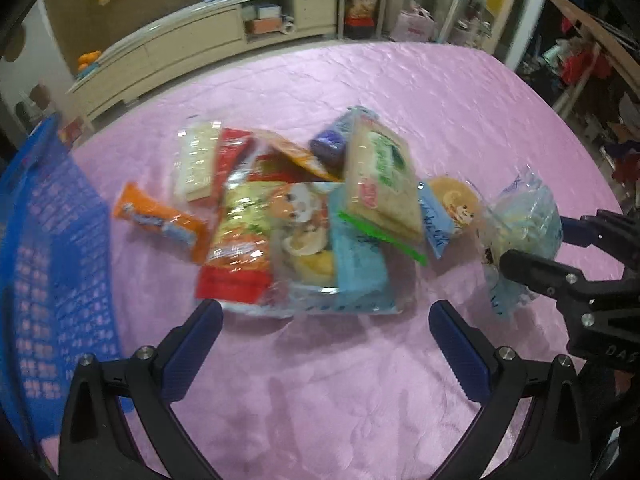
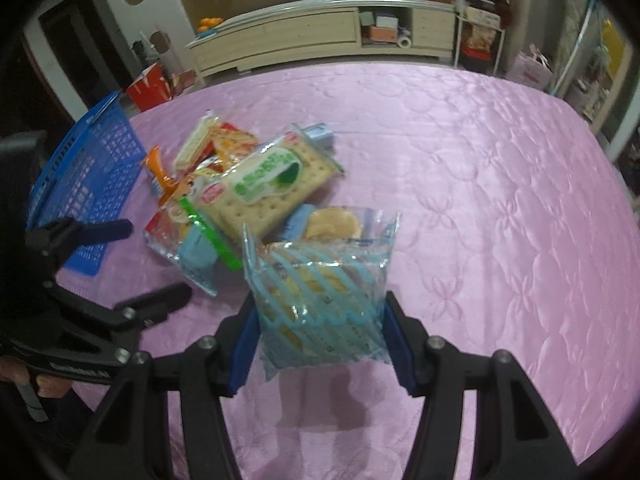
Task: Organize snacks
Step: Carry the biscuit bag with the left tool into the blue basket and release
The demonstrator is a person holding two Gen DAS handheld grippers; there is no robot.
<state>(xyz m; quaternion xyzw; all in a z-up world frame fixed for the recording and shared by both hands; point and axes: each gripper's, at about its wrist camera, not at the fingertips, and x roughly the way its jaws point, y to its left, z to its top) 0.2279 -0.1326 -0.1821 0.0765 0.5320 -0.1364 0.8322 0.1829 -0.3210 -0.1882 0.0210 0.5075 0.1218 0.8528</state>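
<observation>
A heap of snack packets (image 1: pixel 296 216) lies on the pink tablecloth (image 1: pixel 360 380), also seen in the right wrist view (image 2: pixel 240 188). A cracker pack with a green label (image 1: pixel 380 184) lies on top (image 2: pixel 268 188). My left gripper (image 1: pixel 326 320) is open and empty, just in front of the heap. My right gripper (image 2: pixel 320 320) is shut on a clear packet with light blue stripes (image 2: pixel 320 304), held above the cloth to the right of the heap; it shows in the left wrist view (image 1: pixel 520 232). A blue plastic basket (image 1: pixel 52 260) stands left of the heap (image 2: pixel 88 176).
An orange wrapper (image 1: pixel 160 224) lies at the heap's left side near the basket. A cream sideboard (image 2: pixel 320 36) stands beyond the table's far edge. Shelves and clutter stand at the right (image 1: pixel 592 60). Bare pink cloth stretches to the right (image 2: pixel 500 200).
</observation>
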